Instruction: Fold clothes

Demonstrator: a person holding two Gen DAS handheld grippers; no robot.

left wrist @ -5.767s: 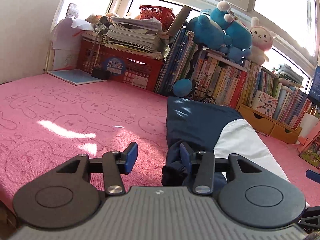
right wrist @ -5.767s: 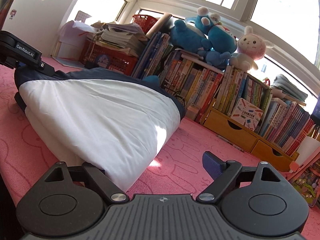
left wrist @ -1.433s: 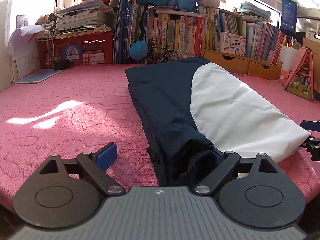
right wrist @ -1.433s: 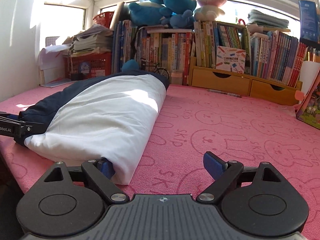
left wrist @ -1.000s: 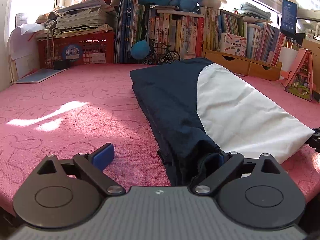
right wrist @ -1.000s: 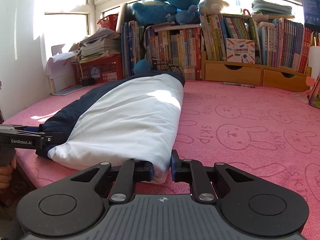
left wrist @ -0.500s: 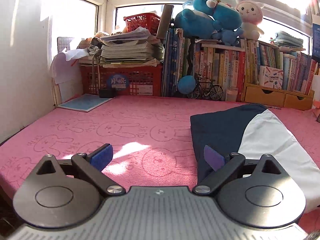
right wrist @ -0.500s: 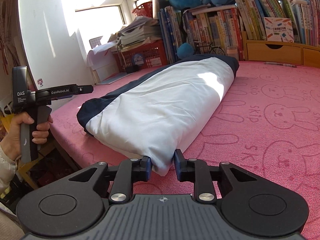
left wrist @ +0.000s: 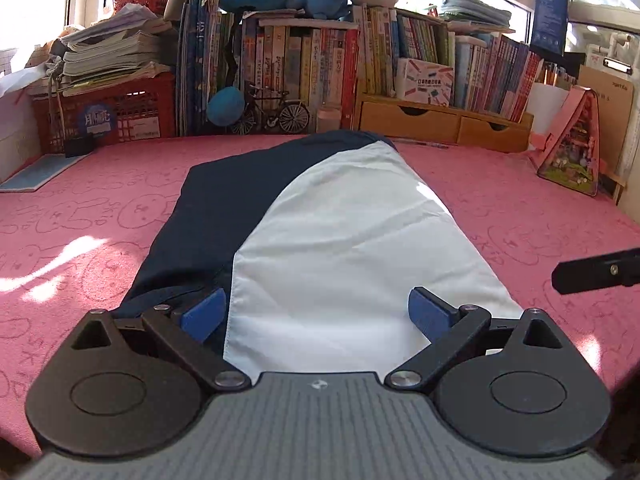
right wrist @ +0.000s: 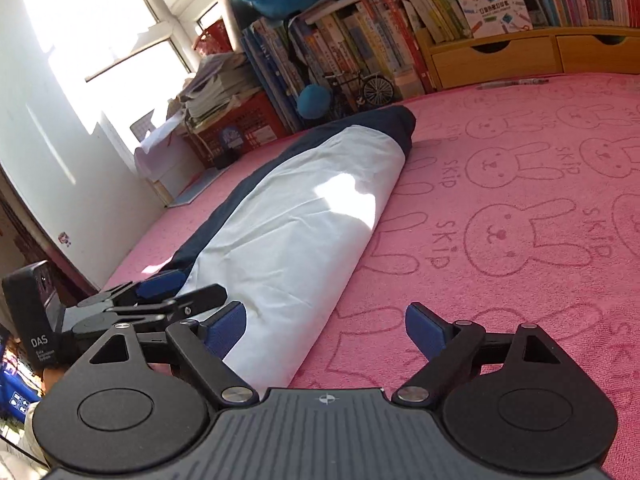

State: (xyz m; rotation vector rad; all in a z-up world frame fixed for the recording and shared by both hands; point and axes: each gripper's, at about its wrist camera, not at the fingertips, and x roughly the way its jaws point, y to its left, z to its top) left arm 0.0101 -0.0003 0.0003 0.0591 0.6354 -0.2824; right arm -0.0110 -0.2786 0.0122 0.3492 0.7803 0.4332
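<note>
One folded garment (left wrist: 328, 232), navy and white, lies on one pink bunny-print bench (left wrist: 80, 216), stretching from 6 towards 12 o'clock. Two claws are in play: the left claw (left wrist: 316, 312) and the right claw (right wrist: 326, 330), each with two blue pads, so four pads in all. At 12 o'clock stands one small model bicycle (left wrist: 276, 114), with one blue ball (left wrist: 225, 106) just beside it. At 10 o'clock sits one red crate (left wrist: 106, 114) bearing one stack of papers (left wrist: 112, 54). At 1 o'clock are two wooden drawers (left wrist: 444, 122). One pink house-shaped toy (left wrist: 572, 144) stands at 2 o'clock. The books are too many to count.
</note>
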